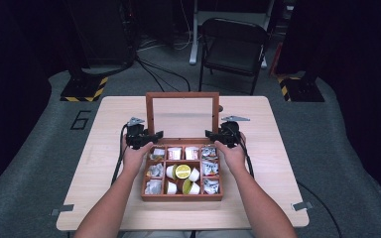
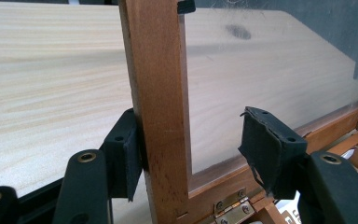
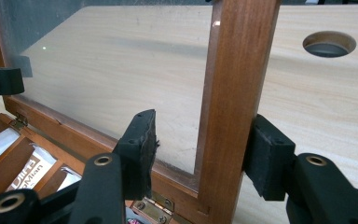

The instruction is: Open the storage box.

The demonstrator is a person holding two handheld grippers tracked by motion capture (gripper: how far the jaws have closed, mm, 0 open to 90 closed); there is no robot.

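Two grippers flank the upright glass lid of the wooden box mid-desk, steadying it: left gripper and right gripper. Left gripper view: lid's side rail sits between the fingers, outer pad touching, inner apart. Right gripper view: rail likewise bracketed, fingers narrowed around it.

Lab: black curtains, floor cables, hazard-taped stands.
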